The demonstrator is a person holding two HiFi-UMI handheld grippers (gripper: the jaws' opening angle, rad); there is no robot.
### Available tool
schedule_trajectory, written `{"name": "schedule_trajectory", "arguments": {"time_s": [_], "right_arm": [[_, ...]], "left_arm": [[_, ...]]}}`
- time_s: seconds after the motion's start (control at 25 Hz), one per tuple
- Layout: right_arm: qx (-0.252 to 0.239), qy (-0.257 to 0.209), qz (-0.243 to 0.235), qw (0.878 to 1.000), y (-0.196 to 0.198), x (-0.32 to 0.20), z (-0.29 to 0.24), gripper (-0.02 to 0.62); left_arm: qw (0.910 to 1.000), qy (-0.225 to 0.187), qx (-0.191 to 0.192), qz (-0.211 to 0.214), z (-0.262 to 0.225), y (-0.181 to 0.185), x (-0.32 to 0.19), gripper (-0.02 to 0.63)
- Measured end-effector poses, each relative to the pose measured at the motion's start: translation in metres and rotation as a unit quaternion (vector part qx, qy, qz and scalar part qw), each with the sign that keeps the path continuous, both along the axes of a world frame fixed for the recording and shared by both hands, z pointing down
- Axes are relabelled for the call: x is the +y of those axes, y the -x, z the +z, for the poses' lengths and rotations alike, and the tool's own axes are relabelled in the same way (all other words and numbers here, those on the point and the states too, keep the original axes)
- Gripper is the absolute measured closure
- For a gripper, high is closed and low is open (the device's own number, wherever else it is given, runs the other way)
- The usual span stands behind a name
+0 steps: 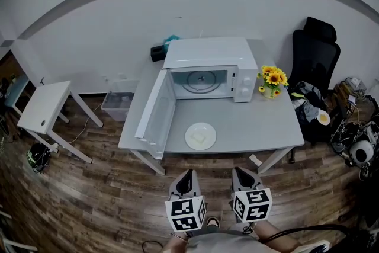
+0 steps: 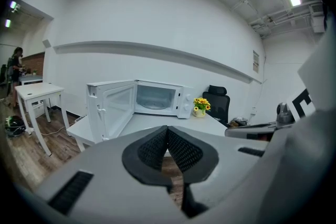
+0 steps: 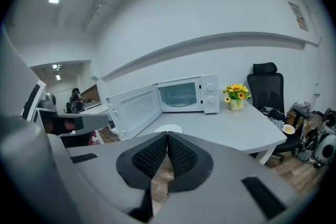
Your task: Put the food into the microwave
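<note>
A white microwave [image 1: 207,71] stands on the grey table [image 1: 272,124] with its door [image 1: 155,114] swung wide open to the left and an empty glass turntable inside. A white plate with a pale slice of food [image 1: 201,136] lies near the table's front edge, before the microwave. My left gripper [image 1: 186,177] and right gripper [image 1: 241,176] hover side by side over the floor, short of the table, both shut with nothing between the jaws. The microwave [image 2: 157,99] appears ahead in the left gripper view, and the microwave [image 3: 181,96] and plate [image 3: 169,129] in the right gripper view.
A pot of yellow flowers [image 1: 272,81] stands right of the microwave. A black office chair [image 1: 314,59] and clutter sit to the right. A small white side table [image 1: 46,106] and a clear bin [image 1: 117,105] are on the left, on wooden floor.
</note>
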State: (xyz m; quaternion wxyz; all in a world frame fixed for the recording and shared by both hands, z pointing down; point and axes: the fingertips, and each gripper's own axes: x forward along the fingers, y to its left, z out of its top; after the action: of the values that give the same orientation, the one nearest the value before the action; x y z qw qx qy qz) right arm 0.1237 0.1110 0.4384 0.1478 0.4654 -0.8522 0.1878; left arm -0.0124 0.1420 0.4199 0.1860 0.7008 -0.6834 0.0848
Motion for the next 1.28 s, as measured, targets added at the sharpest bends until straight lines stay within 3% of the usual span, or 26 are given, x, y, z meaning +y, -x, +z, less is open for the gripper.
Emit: {"name": "schedule_trajectory", "arguments": {"time_s": [0.52, 1.28], "right_arm": [[-0.001, 0.020, -0.006, 1.000, 0.002, -0.027, 0.017, 0.578], [-0.012, 0.015, 0.000, 1.000, 0.031, -0.122, 0.010, 0.578]], "left_arm": [[0.9997, 0.024, -0.007, -0.004, 0.019, 0.005, -0.021, 0.603], [0.9998, 0.017, -0.009, -0.002, 0.013, 0.033, -0.115, 0.603]]}}
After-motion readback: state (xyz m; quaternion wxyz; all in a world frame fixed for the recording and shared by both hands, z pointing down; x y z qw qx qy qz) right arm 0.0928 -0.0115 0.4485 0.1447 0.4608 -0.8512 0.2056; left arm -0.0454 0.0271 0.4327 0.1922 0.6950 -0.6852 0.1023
